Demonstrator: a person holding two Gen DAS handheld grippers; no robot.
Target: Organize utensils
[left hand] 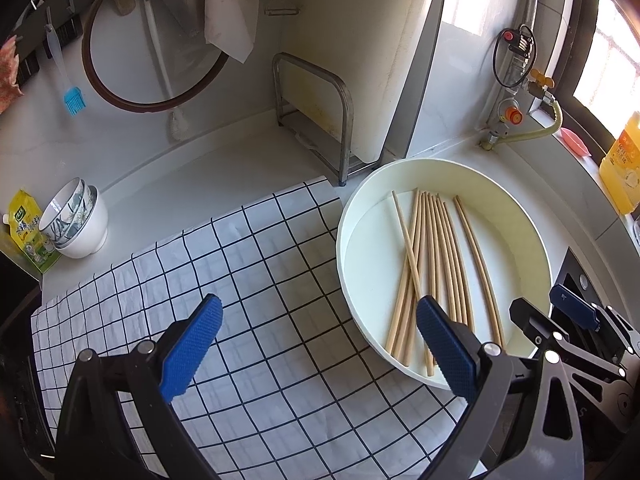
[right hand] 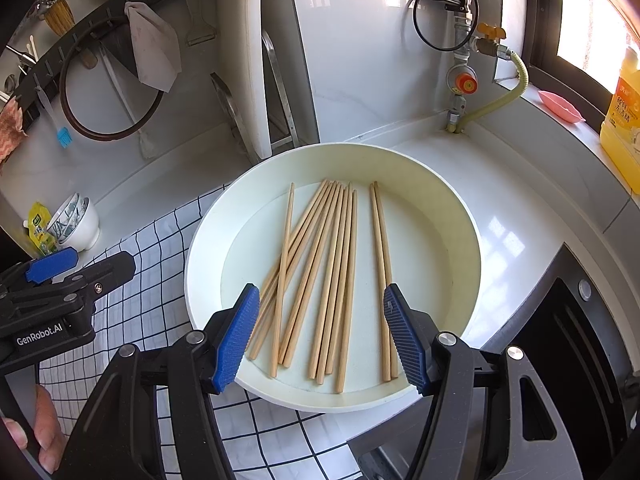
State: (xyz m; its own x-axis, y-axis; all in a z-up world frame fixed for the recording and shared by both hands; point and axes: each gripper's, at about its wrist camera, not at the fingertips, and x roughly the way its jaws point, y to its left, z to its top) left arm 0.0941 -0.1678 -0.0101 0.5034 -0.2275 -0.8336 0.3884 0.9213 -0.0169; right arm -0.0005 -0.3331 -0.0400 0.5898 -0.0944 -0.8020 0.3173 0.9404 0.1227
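While both jaws stand wide and empty, the chopsticks [right hand: 320,276] lie loose in the shallow white tray [right hand: 460,216] on the bench [right hand: 520,208], a fan with one stick crossing and a pair apart on the right. Right hand-held gripper [right hand: 320,336] hangs over the tray's near rim; left hand-held gripper [left hand: 318,344] hangs over the checked cloth [left hand: 248,256], its right finger above the tray's left edge. Risks, I'd judge: pinching the crossed bundle scatters sticks; catching the rim tips the tray. Room: cloth open left; cutting board rack [left hand: 316,120] far, stove [right hand: 568,340] right, the two grippers close together.
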